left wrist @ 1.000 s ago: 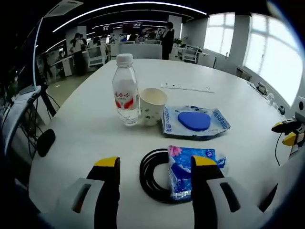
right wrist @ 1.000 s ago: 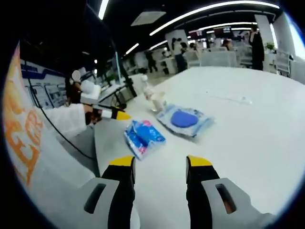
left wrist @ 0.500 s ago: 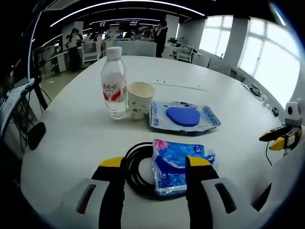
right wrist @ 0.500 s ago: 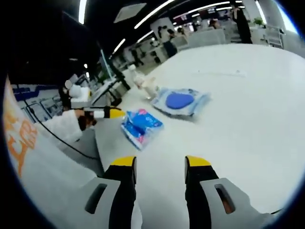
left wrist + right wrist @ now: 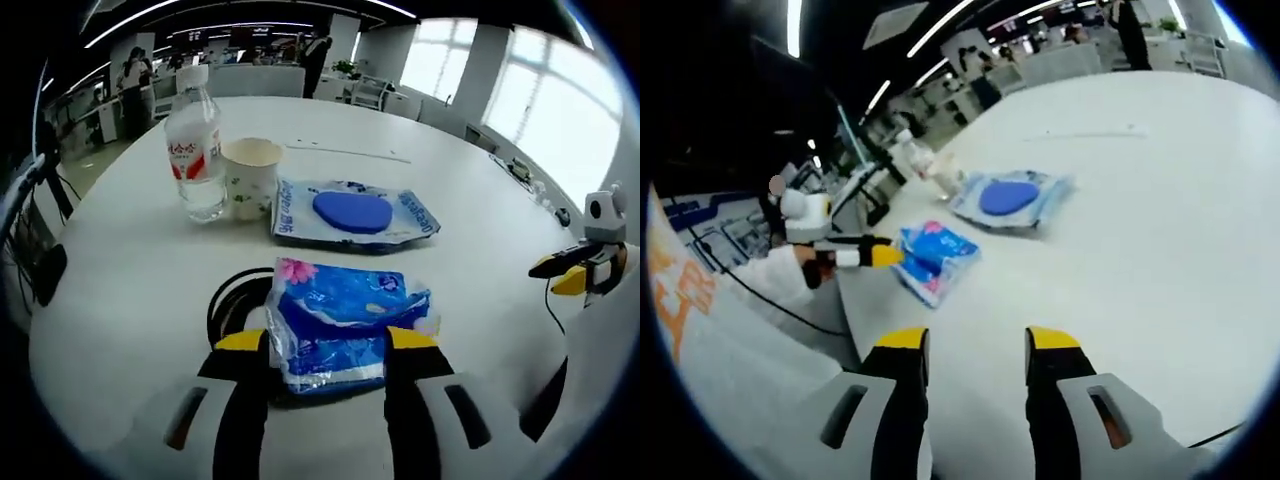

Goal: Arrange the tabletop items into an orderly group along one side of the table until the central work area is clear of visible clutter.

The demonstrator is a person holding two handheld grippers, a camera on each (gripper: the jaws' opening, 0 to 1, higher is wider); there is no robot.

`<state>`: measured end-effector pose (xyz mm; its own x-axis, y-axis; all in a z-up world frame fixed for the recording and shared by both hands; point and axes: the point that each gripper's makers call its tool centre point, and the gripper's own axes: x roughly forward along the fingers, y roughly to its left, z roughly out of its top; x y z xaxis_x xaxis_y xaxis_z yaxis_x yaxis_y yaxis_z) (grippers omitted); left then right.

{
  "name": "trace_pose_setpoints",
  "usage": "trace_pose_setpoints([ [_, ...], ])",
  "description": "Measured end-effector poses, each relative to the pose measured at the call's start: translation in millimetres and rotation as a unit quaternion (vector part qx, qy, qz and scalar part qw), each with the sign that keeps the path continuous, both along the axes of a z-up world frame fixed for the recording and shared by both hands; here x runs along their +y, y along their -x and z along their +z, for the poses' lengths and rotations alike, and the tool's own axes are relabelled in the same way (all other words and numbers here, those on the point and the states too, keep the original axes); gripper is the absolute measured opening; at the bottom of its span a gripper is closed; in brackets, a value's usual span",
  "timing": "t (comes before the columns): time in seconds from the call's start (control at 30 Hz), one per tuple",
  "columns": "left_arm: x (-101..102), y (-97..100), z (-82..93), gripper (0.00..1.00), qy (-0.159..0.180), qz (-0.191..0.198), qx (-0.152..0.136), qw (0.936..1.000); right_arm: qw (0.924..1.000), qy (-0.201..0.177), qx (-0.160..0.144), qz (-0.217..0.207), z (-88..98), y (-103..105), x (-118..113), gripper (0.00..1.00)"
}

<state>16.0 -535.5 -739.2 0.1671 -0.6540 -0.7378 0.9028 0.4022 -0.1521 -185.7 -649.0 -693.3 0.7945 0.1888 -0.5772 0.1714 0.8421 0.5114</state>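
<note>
A blue tissue pack (image 5: pixel 340 325) lies on the white table (image 5: pixel 130 260), partly on top of a black cable coil (image 5: pixel 232 300). My left gripper (image 5: pixel 325 345) is open, and its yellow-tipped jaws stand on either side of the pack's near end. Beyond the pack are a flat wipes pack with a blue lid (image 5: pixel 352 212), a paper cup (image 5: pixel 250 178) and a water bottle (image 5: pixel 195 140). My right gripper (image 5: pixel 977 340) is open over bare table with nothing in it. From there I see the tissue pack (image 5: pixel 935 255), the left gripper (image 5: pixel 875 256) beside it and the wipes pack (image 5: pixel 1008 198).
A white power strip (image 5: pixel 345 152) lies farther back on the table. The right gripper (image 5: pixel 570 275) shows at the table's right edge. Beyond the table are office desks, chairs and people. The table's near edge runs just under my left jaws.
My left gripper has moved forward and down. The tissue pack, which was ahead of its jaws, now lies between them. The right gripper's view has tilted slightly.
</note>
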Motion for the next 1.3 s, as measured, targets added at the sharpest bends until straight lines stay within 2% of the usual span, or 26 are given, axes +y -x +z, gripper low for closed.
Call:
trace_pose_setpoints([
  [0.07, -2, 3.5, -5.7, 0.34, -0.005, -0.003, -0.004, 1.0, 1.0, -0.004, -0.001, -0.004, -0.3, 0, -1, 0.36],
  [0.1, -1, 5.1, -8.5, 0.25, -0.01, -0.006, -0.004, 0.9999, 1.0, -0.006, -0.002, -0.007, 0.2, 1, -1, 0.36],
  [0.13, 4, 5.3, -13.8, 0.18, -0.029, -0.005, -0.009, 0.9995, 0.9999, -0.007, -0.003, -0.01, 0.8, 1, -2, 0.35],
  [0.2, 2, 6.0, -12.5, 0.09, -0.017, -0.004, -0.012, 0.9998, 0.9999, -0.008, -0.003, -0.014, 1.6, 2, -2, 0.35],
  [0.3, 0, 6.1, -9.1, 0.0, 0.001, 0.025, 0.018, 0.9995, 0.9998, -0.008, -0.005, -0.02, 2.7, 4, -4, 0.35],
  [0.37, 3, 6.7, -10.7, 0.0, -0.006, 0.03, 0.029, 0.9991, 0.9996, -0.011, -0.008, -0.025, 3.3, 5, -5, 0.35],
  [0.53, 2, 10.4, -0.5, 0.0, 0.021, 0.046, 0.048, 0.9976, 0.9991, -0.022, -0.014, -0.035, 4.5, 7, -5, 0.35],
  [0.6, 2, 13.4, 4.6, 0.0, 0.034, 0.06, 0.061, 0.9957, 0.9988, -0.028, -0.014, -0.037, 3.9, 7, -4, 0.35],
  [0.7, 0, 16.3, 11.0, 0.0, 0.066, 0.091, 0.093, 0.9893, 0.9983, -0.04, -0.013, -0.04, 1.8, 7, -2, 0.35],
  [0.77, 0, 15.4, 13.0, 0.0, 0.075, 0.099, 0.098, 0.9874, 0.9982, -0.043, -0.013, -0.039, 1.1, 5, -2, 0.36],
  [0.83, 1, 16.1, 15.3, 0.0, 0.075, 0.1, 0.093, 0.9879, 0.9982, -0.045, -0.012, -0.038, 0.5, 2, -1, 0.36],
  [1.0, -8, 23.0, 28.2, 0.0, 0.095, 0.106, 0.116, 0.983, 0.9972, -0.058, -0.028, -0.037, 9.7, -10, 2, 0.37],
  [1.1, -18, 32.9, 35.8, 0.0, 0.105, 0.094, 0.124, 0.9822, 0.996, -0.077, -0.03, -0.033, 7.8, -22, 7, 0.37],
  [1.3, -35, 45.9, 41.8, 0.0, 0.123, 0.074, 0.147, 0.9787, 0.996, -0.08, -0.033, -0.023, 3.8, -40, 14, 0.38],
])
